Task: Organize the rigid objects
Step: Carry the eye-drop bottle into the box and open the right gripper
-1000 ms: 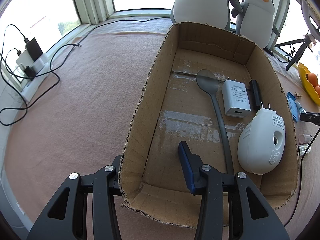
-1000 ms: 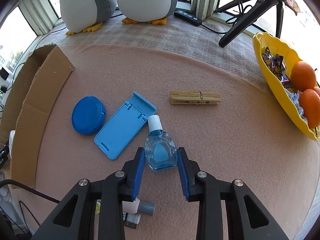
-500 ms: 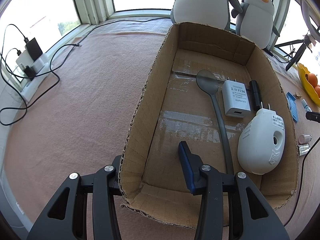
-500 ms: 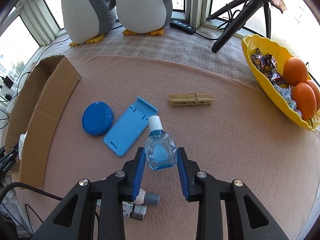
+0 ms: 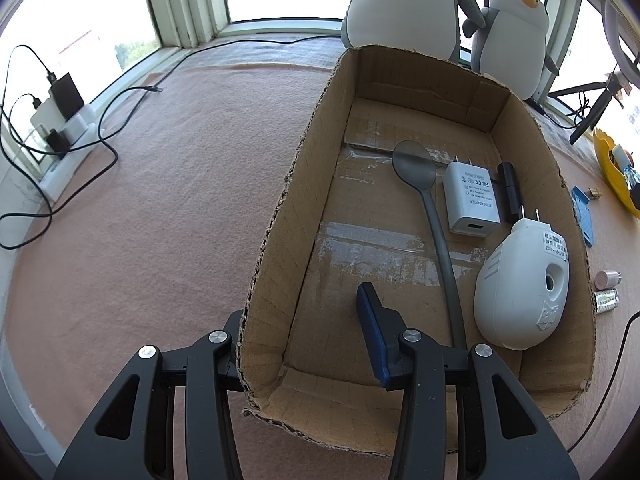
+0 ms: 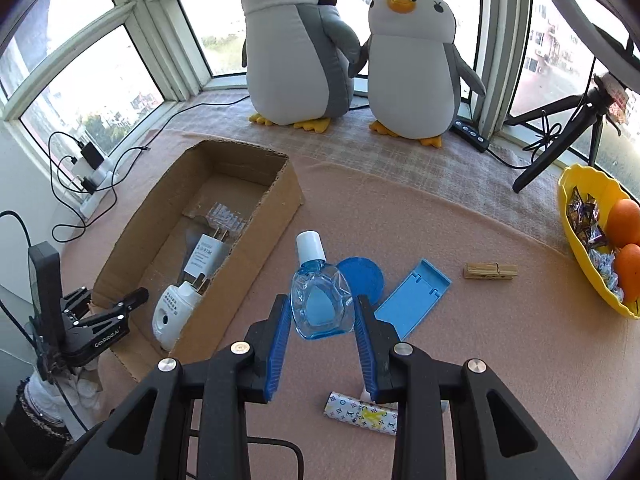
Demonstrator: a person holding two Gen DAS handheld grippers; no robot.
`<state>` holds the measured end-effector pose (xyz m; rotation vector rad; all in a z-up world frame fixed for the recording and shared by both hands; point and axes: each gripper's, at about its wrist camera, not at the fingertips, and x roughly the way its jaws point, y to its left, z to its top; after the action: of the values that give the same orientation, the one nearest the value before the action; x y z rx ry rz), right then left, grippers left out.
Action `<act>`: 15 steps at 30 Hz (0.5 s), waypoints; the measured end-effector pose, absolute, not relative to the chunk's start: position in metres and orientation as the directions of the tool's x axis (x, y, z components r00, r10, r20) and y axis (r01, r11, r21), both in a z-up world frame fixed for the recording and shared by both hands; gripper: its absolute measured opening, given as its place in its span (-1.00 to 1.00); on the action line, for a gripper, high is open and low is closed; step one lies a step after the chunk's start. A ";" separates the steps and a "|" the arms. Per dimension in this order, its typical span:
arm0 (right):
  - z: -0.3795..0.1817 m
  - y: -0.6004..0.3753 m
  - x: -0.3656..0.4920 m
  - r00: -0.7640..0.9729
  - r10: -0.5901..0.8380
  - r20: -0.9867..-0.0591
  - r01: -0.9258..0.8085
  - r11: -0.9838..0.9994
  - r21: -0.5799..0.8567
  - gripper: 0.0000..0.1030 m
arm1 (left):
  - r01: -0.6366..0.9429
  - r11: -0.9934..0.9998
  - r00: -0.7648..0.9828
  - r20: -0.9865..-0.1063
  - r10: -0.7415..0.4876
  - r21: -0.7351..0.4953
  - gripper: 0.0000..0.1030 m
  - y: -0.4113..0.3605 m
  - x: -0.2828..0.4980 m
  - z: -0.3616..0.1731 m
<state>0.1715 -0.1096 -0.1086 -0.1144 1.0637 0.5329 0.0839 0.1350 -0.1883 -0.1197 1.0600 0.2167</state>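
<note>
**Bottle lifted beside the box**

The right gripper (image 6: 320, 316) is pinching a clear blue liquid bottle with a white cap (image 6: 318, 300) between its fingers, holding it above the pink bench (image 6: 460, 360) beside the open brown cardboard box (image 6: 256, 220). The left gripper (image 5: 304, 336) is clamping its fingers on the box's near wall.
</note>
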 end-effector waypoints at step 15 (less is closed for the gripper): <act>-0.120 -0.014 0.116 0.219 0.464 -0.858 -0.665 0.715 0.217 -0.45 | -0.236 0.972 0.475 -0.873 0.113 -0.003 -0.18 0.135 0.084 -0.189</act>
<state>0.1165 -0.0143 -0.1201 -0.2138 1.0992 0.7892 0.0836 0.1353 -0.1889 -0.1295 1.0548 0.2141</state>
